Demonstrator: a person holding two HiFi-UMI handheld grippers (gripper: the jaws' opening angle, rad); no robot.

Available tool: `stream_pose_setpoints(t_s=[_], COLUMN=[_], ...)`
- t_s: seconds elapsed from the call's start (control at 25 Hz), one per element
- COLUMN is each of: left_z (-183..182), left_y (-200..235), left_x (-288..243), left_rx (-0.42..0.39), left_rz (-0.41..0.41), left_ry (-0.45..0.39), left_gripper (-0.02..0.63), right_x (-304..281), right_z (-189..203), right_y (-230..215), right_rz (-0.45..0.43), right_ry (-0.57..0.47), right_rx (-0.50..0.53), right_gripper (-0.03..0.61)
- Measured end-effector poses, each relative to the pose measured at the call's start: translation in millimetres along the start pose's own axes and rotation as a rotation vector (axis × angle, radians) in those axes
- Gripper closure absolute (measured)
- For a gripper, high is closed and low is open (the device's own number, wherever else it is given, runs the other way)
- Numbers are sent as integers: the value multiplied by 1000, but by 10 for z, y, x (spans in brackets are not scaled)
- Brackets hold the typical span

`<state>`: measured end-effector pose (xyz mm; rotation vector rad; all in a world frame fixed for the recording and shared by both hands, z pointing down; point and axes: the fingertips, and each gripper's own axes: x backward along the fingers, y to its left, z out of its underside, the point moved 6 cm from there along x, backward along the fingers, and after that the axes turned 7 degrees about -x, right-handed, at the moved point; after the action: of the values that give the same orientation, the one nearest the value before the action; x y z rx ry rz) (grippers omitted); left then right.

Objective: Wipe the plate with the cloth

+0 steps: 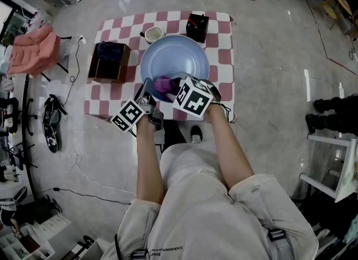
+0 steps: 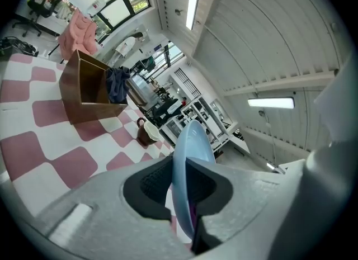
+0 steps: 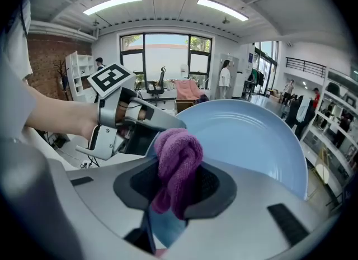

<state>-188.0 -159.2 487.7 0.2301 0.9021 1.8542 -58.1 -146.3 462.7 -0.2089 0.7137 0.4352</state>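
Note:
A light blue plate (image 1: 174, 58) is held tilted above the checked table. My left gripper (image 1: 146, 92) is shut on the plate's near left rim; in the left gripper view the plate (image 2: 190, 169) stands edge-on between the jaws (image 2: 178, 189). My right gripper (image 1: 173, 87) is shut on a bunched purple cloth (image 1: 163, 85), pressed against the plate's near part. The right gripper view shows the cloth (image 3: 178, 164) between the jaws, the plate's face (image 3: 251, 138) behind it and the left gripper (image 3: 126, 122) clamped on the rim.
On the red and white checked table (image 1: 221, 57) stand a brown open box (image 1: 108, 62) with dark fabric at the left, a white-lined cup (image 1: 153, 34) behind the plate and a small black box (image 1: 197, 27) at the back. Shoes (image 1: 51, 122) lie on the floor at left.

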Motion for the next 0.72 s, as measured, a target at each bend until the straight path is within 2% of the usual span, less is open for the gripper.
stream_pose_setpoints(t_s=[0.28, 0.52, 0.72], left_z=[65, 134, 186], left_y=[-69, -83, -118], left_x=[22, 71, 188], left_rx=[-23, -27, -77], left_rz=[26, 49, 62], left_ry=[35, 61, 96], left_gripper=[565, 565, 565], right_x=[10, 41, 55], right_z=[2, -129, -230], right_y=[-34, -75, -88], right_rz=[91, 182, 235], right_ry=[-1, -71, -134], right_rx=[35, 24, 5], right_gripper=[443, 443, 443])
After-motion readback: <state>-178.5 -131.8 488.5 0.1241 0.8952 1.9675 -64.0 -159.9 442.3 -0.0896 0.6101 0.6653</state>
